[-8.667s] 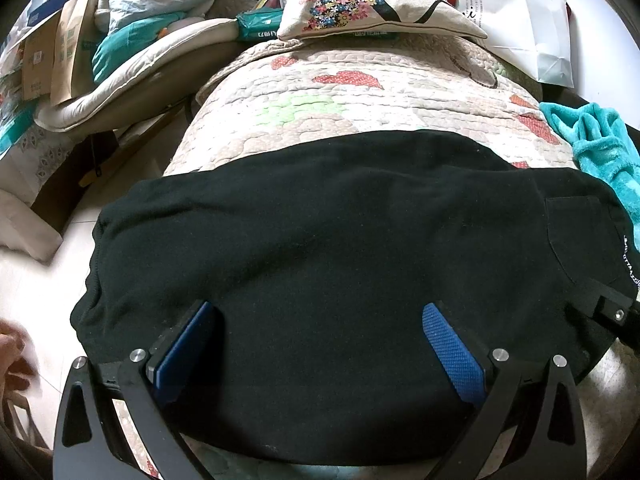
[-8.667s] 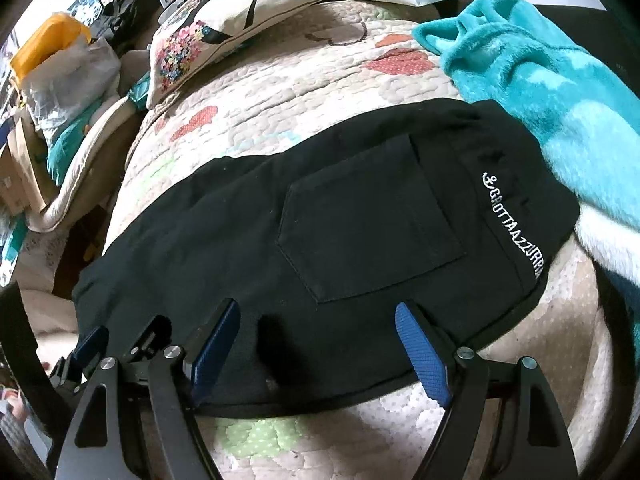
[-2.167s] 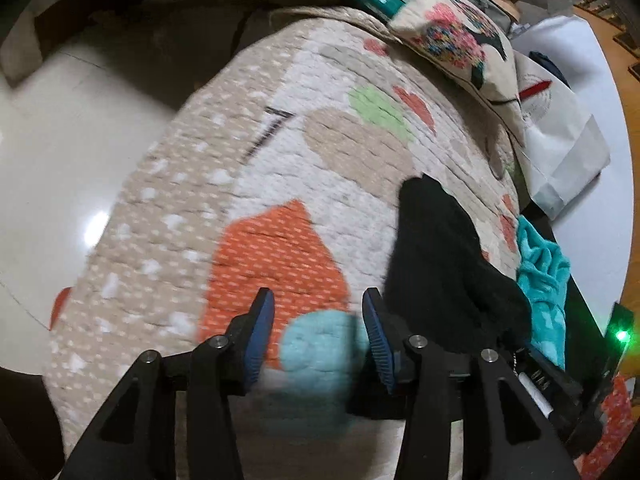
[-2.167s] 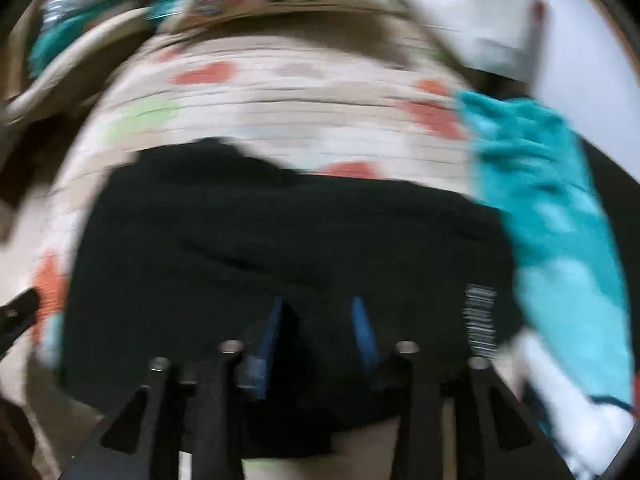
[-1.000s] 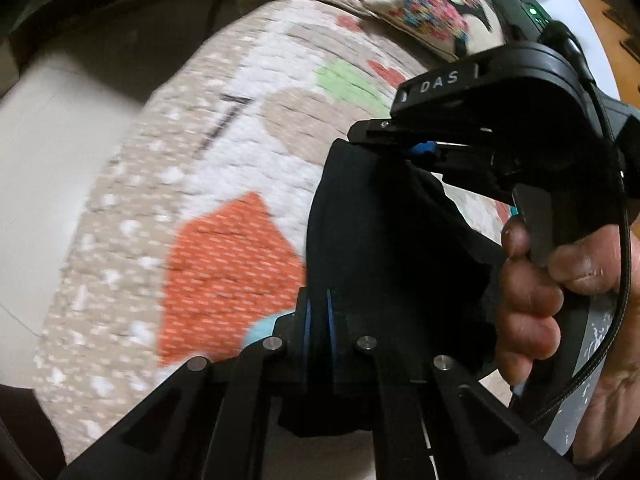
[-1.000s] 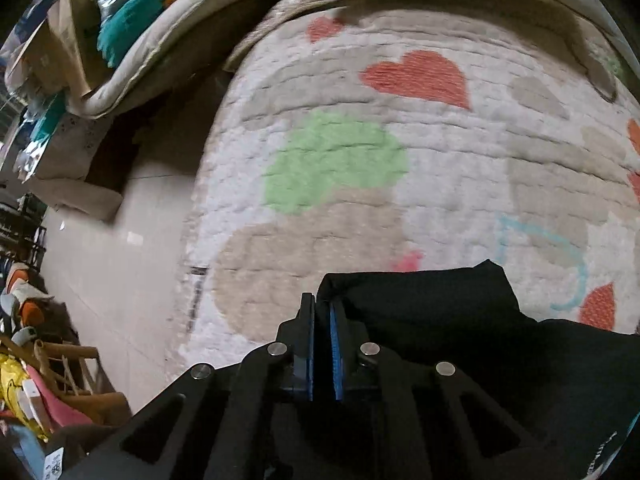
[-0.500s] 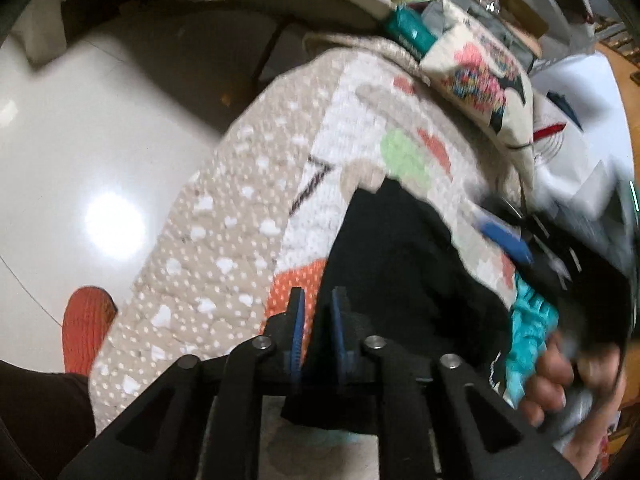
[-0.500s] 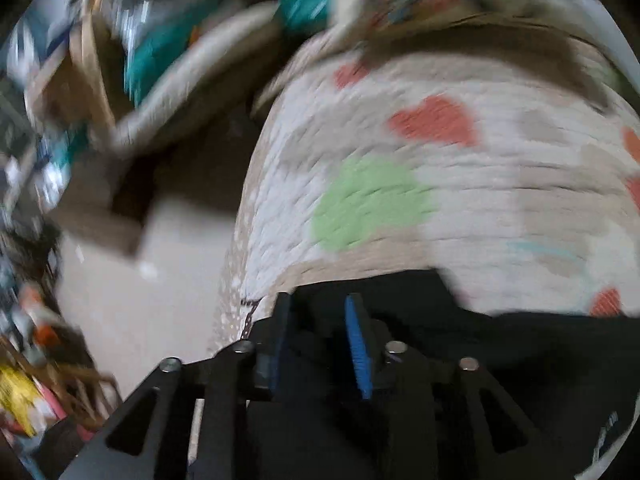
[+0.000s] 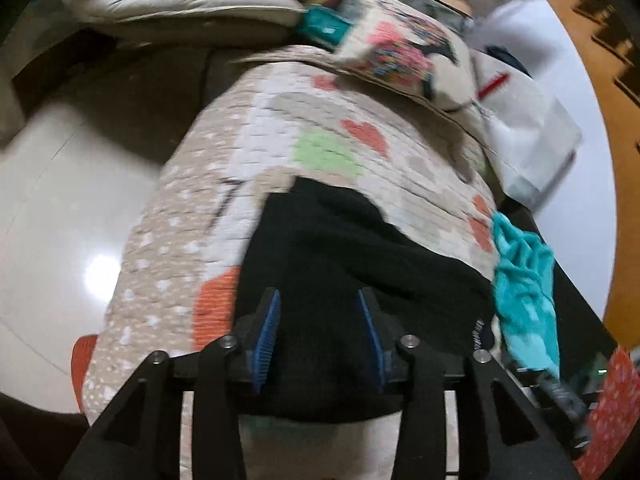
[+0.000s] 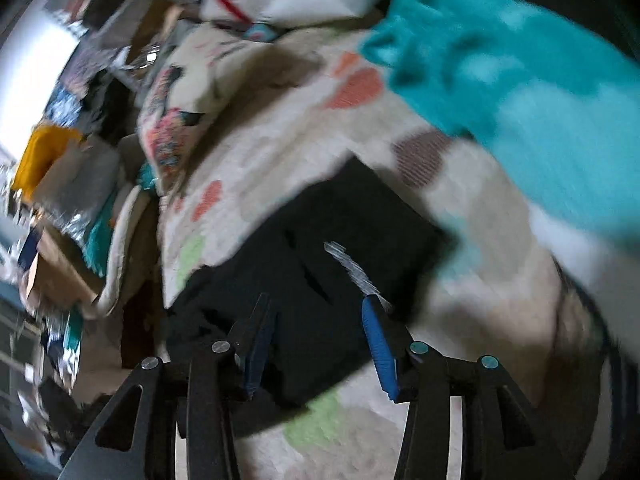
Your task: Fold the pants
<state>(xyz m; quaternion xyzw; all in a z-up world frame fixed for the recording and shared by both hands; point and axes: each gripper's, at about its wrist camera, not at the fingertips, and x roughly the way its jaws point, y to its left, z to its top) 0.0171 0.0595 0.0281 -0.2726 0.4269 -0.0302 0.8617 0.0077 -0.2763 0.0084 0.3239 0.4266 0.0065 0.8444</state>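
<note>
On the left of the scene the pale floor (image 9: pixel 60 216) shows past the edge of the bed, which is covered by a quilt (image 9: pixel 264 128) patterned with hearts. The black pants (image 9: pixel 340 264) lie folded into a compact bundle on the near part of that quilt, just beside its left edge, with white lettering on the waistband toward the right.

The left tool (image 9: pixel 318 332) hangs over the near edge of the bundle. Its jaws are opening, and the blue pads (image 9: pixel 267 332) stand clear of the cloth, so nothing is gripped. The right tool (image 10: pixel 320 344), seen in a badly blurred view, is likewise opening above the dark fabric with no cloth pinched between its pads.

Both tools seem to be letting go after laying a fold. To do this well, let the jaws part fully before lifting, so no cloth snags on a pad and drags the layer back open. Lift straight away from the bundle, not across it. Check that the edges sit flush, and smooth any ridge before another fold.

Farther right lie a floral cushion (image 9: pixel 404 52), a white bag (image 9: pixel 524 128) and a teal fleece (image 9: pixel 524 276) just beside the pants.
</note>
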